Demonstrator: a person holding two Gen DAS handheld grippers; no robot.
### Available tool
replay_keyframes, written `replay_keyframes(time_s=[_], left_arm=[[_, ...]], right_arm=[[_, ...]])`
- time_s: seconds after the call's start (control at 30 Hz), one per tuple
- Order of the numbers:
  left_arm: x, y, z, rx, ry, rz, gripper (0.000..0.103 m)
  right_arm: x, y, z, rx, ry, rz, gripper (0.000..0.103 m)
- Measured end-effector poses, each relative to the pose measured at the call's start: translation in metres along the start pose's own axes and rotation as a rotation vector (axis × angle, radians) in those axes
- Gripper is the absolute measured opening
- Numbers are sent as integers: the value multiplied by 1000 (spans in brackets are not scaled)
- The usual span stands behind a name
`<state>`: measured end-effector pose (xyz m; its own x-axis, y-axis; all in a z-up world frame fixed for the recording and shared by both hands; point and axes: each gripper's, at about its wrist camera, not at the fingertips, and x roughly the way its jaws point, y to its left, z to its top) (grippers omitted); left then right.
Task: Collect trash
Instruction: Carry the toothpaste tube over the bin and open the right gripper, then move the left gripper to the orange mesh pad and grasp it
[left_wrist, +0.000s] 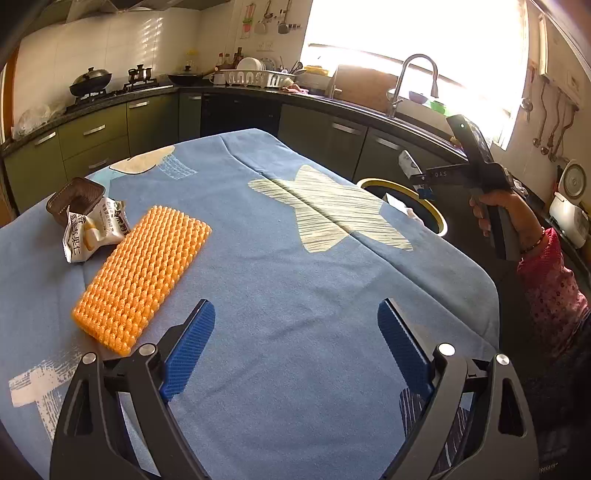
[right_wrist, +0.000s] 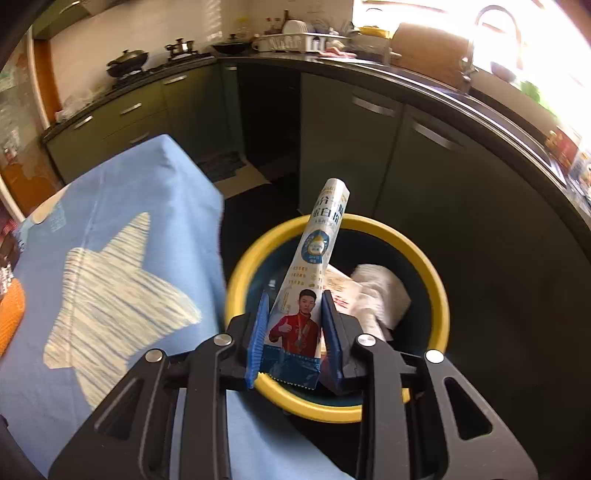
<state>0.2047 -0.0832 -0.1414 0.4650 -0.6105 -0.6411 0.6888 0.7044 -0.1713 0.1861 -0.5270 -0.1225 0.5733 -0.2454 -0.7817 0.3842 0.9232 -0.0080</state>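
Milk carton (right_wrist: 314, 273) pinched between right fingers (right_wrist: 258, 328), left fingers (left_wrist: 192, 343) wide

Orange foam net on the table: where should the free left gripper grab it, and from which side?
Take the orange foam net across its narrow width at the near end, coming from above. It lies flat and long on the blue cloth, too wide lengthwise. The left gripper is open, with that end just to its left. The foam looks soft, so it should compress.

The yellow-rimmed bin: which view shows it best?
Right wrist view: the yellow-rimmed bin shows nearly its whole rim and the crumpled paper inside, directly under the held carton. Left wrist view catches only part of its rim past the table edge.
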Motion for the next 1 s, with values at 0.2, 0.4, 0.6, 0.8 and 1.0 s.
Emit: replay_keyframes(time_s=[0.2, 0.4, 0.6, 0.8, 1.0], left_arm=[[2, 1, 0, -4, 4, -3, 89], [4, 4, 0, -15, 10, -9, 89], [5, 3, 0, -14, 15, -15, 90], [5, 5, 1, -27, 16, -8, 91], [-1, 17, 10, -30, 47, 17, 92]], right_arm=[[31, -46, -8, 75, 46, -86, 44], [16, -59, -11, 155, -2, -67, 54], [-6, -48, -16, 136, -28, -18, 58], [-23, -39, -16, 133, -49, 22, 59], [-35, -34, -18, 123, -67, 55, 62]])
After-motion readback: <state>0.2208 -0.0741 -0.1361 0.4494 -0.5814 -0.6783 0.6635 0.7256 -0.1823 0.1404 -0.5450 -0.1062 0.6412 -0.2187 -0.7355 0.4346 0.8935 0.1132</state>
